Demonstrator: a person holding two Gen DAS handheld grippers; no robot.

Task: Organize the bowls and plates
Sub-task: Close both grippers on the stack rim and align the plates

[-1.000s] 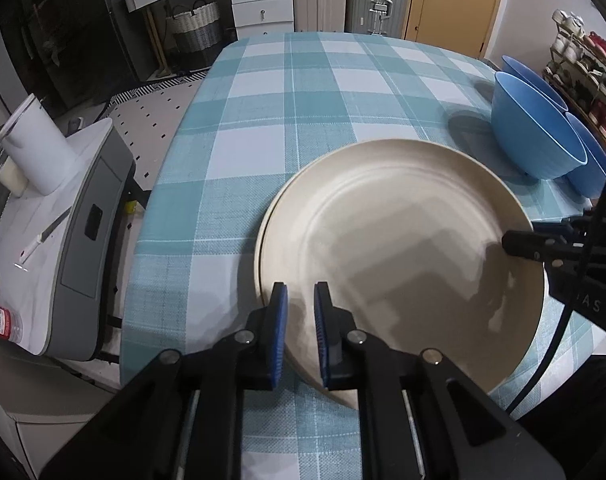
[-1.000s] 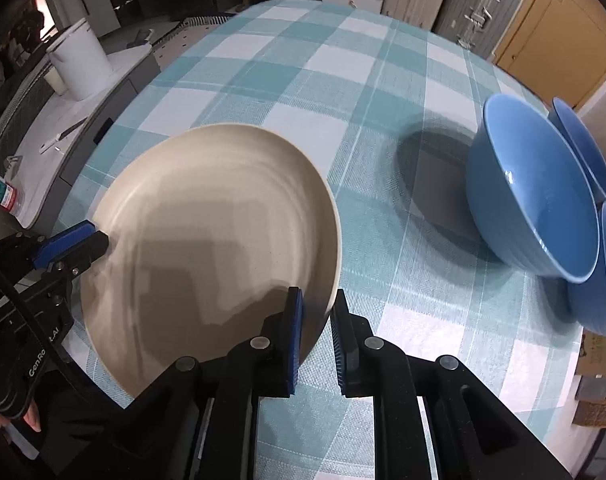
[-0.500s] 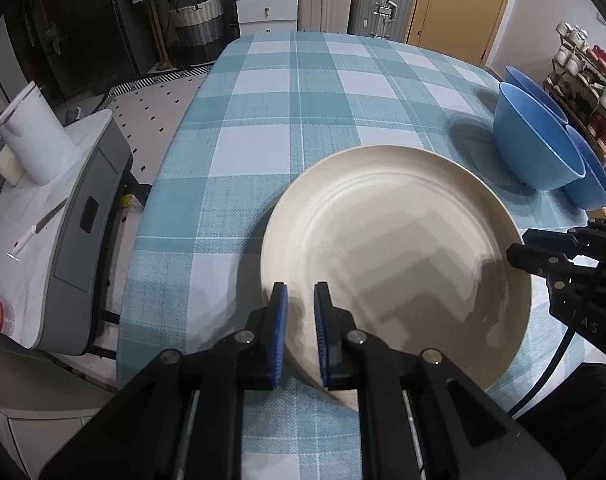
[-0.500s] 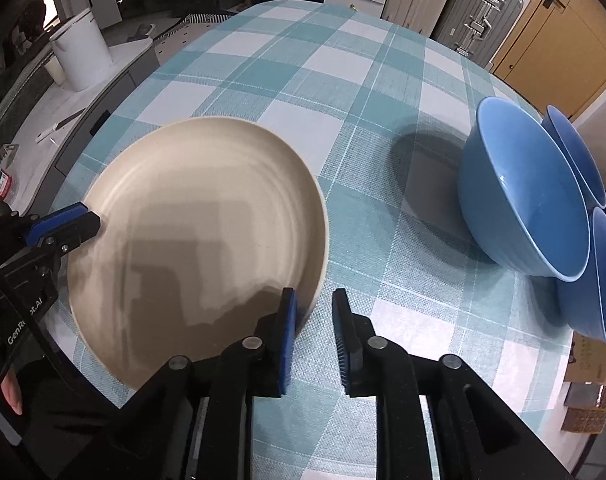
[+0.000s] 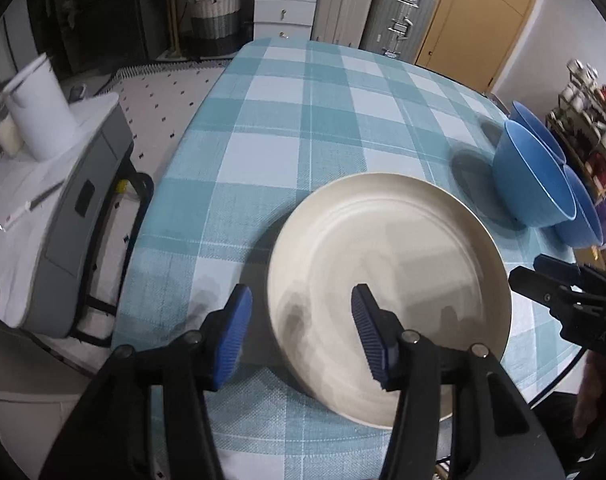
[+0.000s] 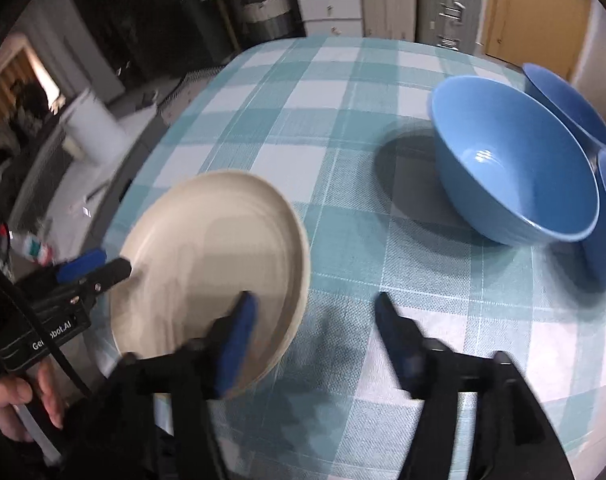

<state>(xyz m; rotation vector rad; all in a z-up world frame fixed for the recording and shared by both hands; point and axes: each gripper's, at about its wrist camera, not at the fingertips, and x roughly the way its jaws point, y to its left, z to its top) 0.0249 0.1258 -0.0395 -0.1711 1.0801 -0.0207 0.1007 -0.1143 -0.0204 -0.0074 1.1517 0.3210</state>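
A cream plate (image 5: 387, 280) (image 6: 215, 256) lies flat on the checked tablecloth near the table's front edge. My left gripper (image 5: 301, 320) straddles its near-left rim, jaws opening, pads off the plate. My right gripper (image 6: 315, 320) straddles the opposite rim, its jaws also opening, with the left pad over the plate and the right pad over cloth. Each gripper shows in the other's view: the right gripper (image 5: 543, 276) and the left gripper (image 6: 91, 264). A big blue bowl (image 6: 511, 168) (image 5: 531, 184) sits tilted to the right against two more blue bowls (image 6: 563, 100).
Beside the table's left edge stands a grey cabinet (image 5: 75, 216) with a white cylinder (image 5: 39, 120) on top. A rack of small jars (image 5: 595, 132) is at the far right. A person's hand (image 6: 19, 400) holds the left gripper's handle. Checked cloth spreads behind the plate.
Both grippers were shut on the plate's rim and have now opened and let it go. The plate has settled flat. The right gripper has shifted right, partly off the plate.
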